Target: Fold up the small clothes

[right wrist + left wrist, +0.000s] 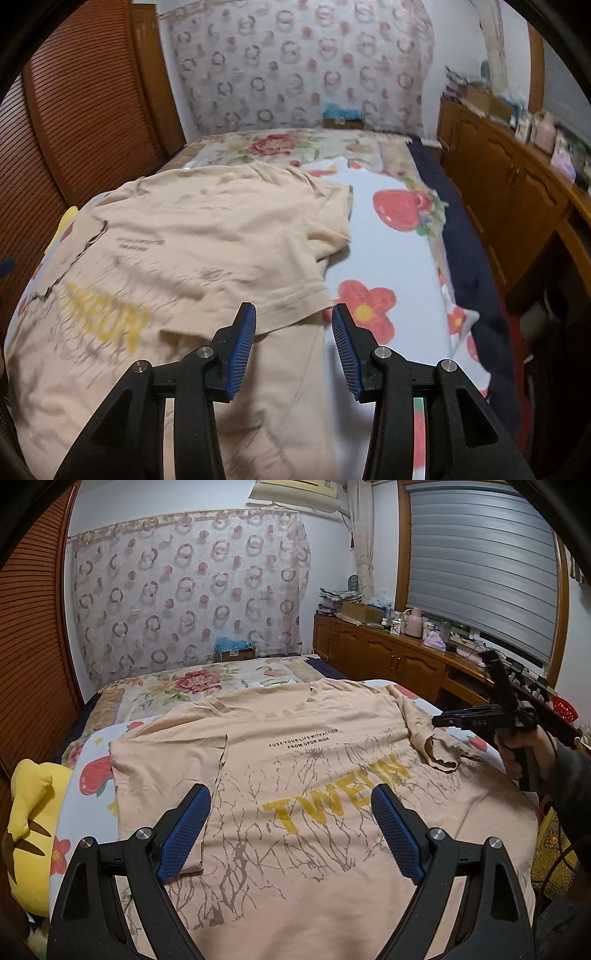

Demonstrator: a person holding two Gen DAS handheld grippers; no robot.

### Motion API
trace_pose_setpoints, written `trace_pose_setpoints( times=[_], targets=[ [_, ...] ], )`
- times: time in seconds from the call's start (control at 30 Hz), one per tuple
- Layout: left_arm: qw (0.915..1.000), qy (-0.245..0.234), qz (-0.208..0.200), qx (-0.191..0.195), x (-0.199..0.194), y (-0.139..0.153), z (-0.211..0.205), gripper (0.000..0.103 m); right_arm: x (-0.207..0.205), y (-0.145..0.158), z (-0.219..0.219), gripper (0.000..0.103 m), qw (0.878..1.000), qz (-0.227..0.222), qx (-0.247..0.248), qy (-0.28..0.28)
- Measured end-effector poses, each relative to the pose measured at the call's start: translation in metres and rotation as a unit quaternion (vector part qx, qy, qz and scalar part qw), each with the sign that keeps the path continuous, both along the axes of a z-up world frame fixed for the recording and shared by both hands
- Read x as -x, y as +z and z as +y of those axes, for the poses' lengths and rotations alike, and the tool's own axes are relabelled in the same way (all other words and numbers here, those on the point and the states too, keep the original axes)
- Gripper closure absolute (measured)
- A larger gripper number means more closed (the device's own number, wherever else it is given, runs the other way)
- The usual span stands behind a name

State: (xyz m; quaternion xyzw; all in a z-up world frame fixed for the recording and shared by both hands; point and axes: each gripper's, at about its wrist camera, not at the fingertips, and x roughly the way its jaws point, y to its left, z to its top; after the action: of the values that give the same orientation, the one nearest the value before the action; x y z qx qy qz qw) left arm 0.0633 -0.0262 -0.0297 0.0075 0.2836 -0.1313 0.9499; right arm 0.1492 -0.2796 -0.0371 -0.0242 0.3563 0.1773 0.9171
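With the shirt (295, 775) spread flat on the bed (177, 686), sleeve folding appears in hand. Left hand-held gripper (291, 827) hovers released; right hand-held gripper (293, 332), released, empty. Next: grasp the sleeve (295, 295) at 12 o'clock.

A peach T-shirt (314, 775) with yellow lettering and grey branch print lies on a white sheet (388, 258) with red flowers; yellow plush toy (33, 812) at nine o'clock.

Matt, creased peach cloth T-shirt (314, 760) on printed cloth bedding (388, 229); glossy wooden cabinets (388, 661); left tool (291, 830) pads ribbed blue.
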Motion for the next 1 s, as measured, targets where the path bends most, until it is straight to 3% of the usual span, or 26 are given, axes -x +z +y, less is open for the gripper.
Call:
trace_pose_setpoints(
  times=[0.1, 0.2, 0.23, 0.3, 0.7, 0.9, 0.97, 1.0],
  targets=[
    [1.0000, 0.002, 0.003, 0.000, 0.000, -0.002, 0.001, 0.014, -0.014, -0.005, 0.005, 0.061, 1.000, 0.016, -0.009, -0.001],
    [1.0000, 0.003, 0.005, 0.000, -0.001, -0.004, 0.003, 0.014, -0.020, -0.004, 0.009, 0.090, 1.000, 0.022, -0.013, 0.008],
    [1.0000, 0.004, 0.005, 0.000, -0.001, -0.005, 0.003, 0.014, -0.021, -0.001, 0.012, 0.096, 1.000, 0.017, -0.010, 0.014],
    [1.0000, 0.005, 0.005, 0.001, -0.001, -0.005, 0.004, 0.014, -0.021, 0.007, 0.015, 0.099, 1.000, 0.004, -0.009, 0.025],
    [0.9999, 0.011, 0.009, 0.005, 0.000, -0.008, 0.008, 0.014, -0.025, 0.039, 0.092, 0.100, 0.993, -0.042, 0.025, 0.109],
    [0.9998, 0.014, 0.012, 0.006, 0.000, -0.010, 0.012, 0.014, -0.031, 0.038, 0.110, 0.100, 0.990, -0.042, -0.005, 0.138],
    [0.9998, 0.015, 0.014, 0.007, 0.000, -0.011, 0.013, 0.014, -0.027, 0.039, 0.109, 0.094, 0.989, -0.051, 0.001, 0.137],
    [0.9997, 0.016, 0.015, 0.008, -0.001, -0.011, 0.014, 0.014, -0.025, 0.038, 0.106, 0.082, 0.990, -0.054, 0.005, 0.132]
  ],
)
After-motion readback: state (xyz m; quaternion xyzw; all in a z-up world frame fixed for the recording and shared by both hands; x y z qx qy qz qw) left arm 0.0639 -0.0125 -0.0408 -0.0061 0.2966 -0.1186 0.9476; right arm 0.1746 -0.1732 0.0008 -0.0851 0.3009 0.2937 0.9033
